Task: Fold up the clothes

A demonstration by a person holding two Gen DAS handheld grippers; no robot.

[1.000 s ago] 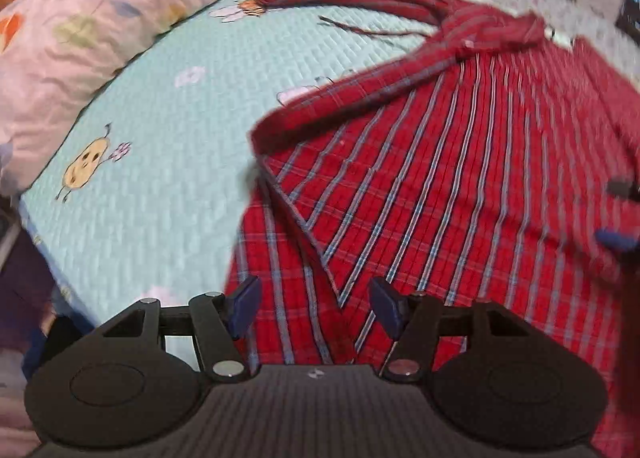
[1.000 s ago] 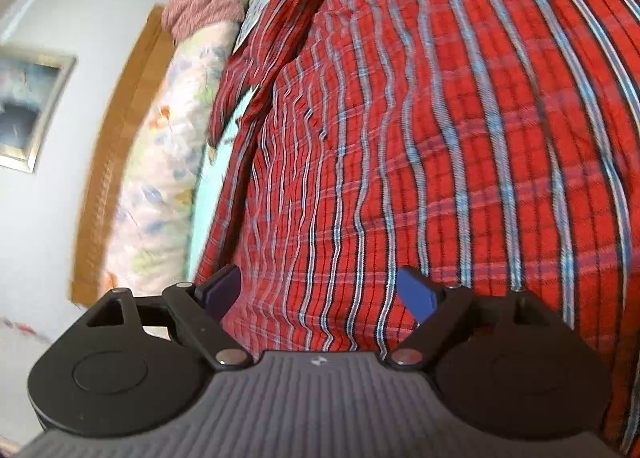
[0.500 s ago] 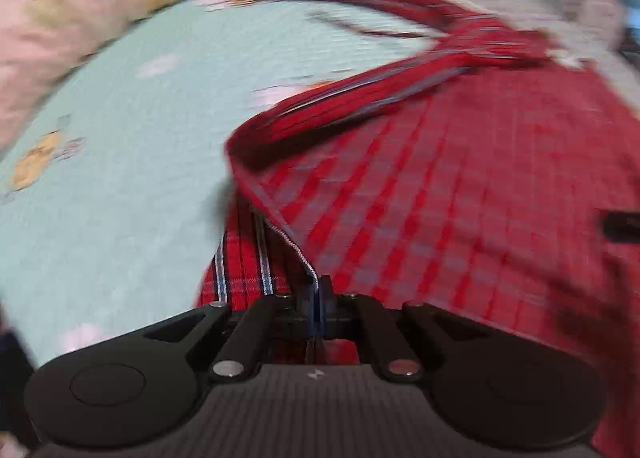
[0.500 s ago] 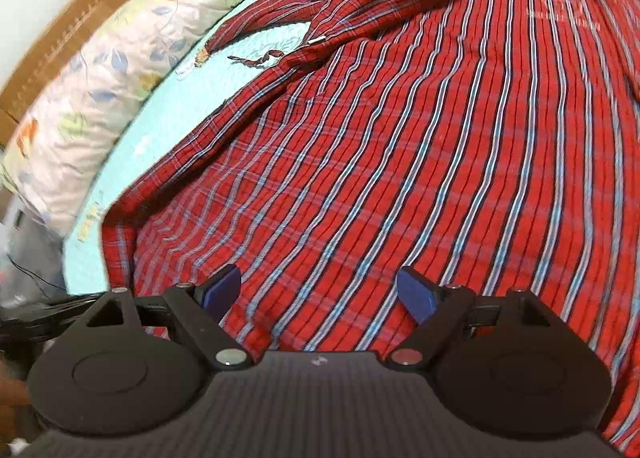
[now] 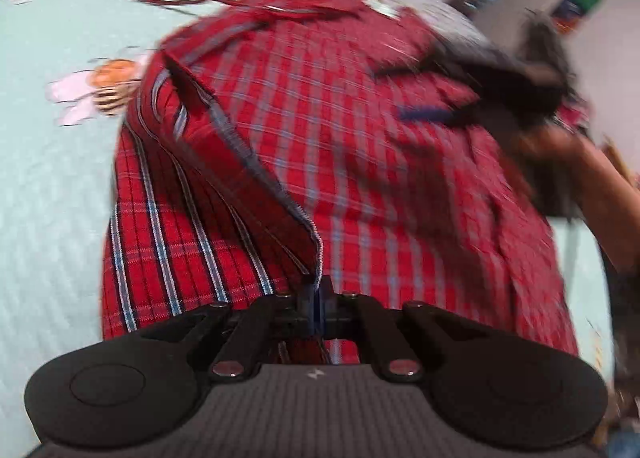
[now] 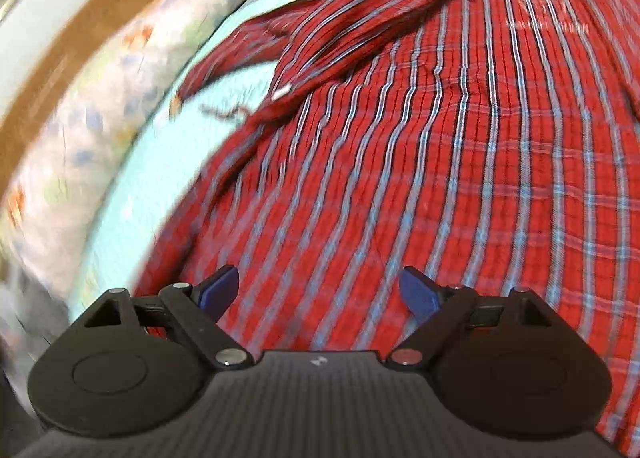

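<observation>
Red plaid shirt (image 5: 360, 162), spread on the quilted bedspread (image 5: 52, 186), fold barely begun: left gripper (image 5: 316, 304) pinches its lifted front edge at the fingertips, right gripper (image 6: 318, 294) hovers spread and empty above the body panel, sleeves unfolded beyond.

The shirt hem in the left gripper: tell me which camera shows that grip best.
The left wrist view. There the left gripper is shut on the hem of the red plaid shirt, the pinched edge rising right from the pads. The right wrist view shows only the shirt's spread back, not that grip.
</observation>
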